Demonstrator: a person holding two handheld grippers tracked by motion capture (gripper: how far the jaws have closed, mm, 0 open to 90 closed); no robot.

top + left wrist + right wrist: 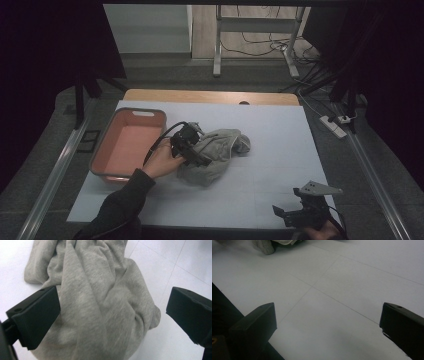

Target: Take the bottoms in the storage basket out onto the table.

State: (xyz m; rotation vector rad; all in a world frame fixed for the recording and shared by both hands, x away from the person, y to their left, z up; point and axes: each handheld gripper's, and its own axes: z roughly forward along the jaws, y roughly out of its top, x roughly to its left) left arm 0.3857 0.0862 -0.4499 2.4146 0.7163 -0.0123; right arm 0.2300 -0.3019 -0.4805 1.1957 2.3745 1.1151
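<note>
The room is dim, its edges falling to black. The white table cover catches soft overhead light; close up, the grey garment looks slightly blurred.

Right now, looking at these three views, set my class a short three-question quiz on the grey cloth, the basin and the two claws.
1. True or false: the left claw has shut on the grey cloth.
2. Which lies on the bare white table cover between the pink basin and the right claw?
A. a plate
B. the grey cloth
C. a bottle
3. Fill in: the pink basin holds ____.

Key
1. False: its jaws stand wide apart over the cloth.
2. B
3. Nothing: it is empty.
</note>
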